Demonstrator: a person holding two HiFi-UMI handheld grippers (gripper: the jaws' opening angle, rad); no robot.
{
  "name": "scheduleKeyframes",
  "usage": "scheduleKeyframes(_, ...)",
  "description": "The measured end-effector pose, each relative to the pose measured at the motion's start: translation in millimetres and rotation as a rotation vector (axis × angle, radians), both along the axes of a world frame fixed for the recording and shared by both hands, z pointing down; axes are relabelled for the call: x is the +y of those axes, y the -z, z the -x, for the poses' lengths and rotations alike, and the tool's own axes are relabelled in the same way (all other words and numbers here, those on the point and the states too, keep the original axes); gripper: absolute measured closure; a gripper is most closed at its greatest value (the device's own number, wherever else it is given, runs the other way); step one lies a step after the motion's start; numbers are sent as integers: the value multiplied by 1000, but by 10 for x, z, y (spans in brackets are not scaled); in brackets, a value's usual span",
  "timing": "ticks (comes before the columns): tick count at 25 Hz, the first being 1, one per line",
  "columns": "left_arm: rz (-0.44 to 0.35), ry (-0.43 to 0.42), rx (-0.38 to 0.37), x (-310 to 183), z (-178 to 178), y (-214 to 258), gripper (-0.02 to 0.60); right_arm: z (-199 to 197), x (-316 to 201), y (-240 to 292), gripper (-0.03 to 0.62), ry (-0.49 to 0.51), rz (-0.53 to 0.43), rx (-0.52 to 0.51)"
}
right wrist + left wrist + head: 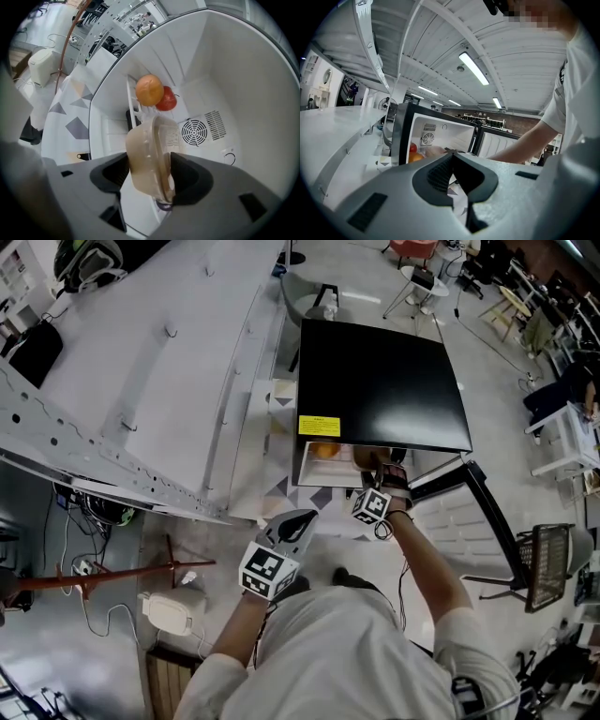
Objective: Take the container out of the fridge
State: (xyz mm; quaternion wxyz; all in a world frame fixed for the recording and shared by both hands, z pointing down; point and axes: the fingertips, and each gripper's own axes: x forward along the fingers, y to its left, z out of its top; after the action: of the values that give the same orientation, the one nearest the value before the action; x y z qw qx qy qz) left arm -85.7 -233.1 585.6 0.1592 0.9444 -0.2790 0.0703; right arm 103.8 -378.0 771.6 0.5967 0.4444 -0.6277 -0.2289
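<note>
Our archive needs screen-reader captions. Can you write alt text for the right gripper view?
The right gripper grips a translucent lidded container inside a white fridge. Behind it, an orange fruit and a red fruit sit on a shelf near a round vent.

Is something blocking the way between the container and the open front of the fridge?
Nothing visible does. The container sits between the jaws of the right gripper, nearer the opening than the orange fruit and the red fruit, which lie deeper inside. The fridge door stands swung open.
</note>
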Motion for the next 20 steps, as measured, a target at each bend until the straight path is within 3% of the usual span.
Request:
scheduleKeyframes(16,-1,-51,24,18,11,39,578,263,274,465,333,-43,53,-259)
scheduleKeyframes(20,-11,-70,25,-29,16,66,578,308,366,616,335,-83,69,-374)
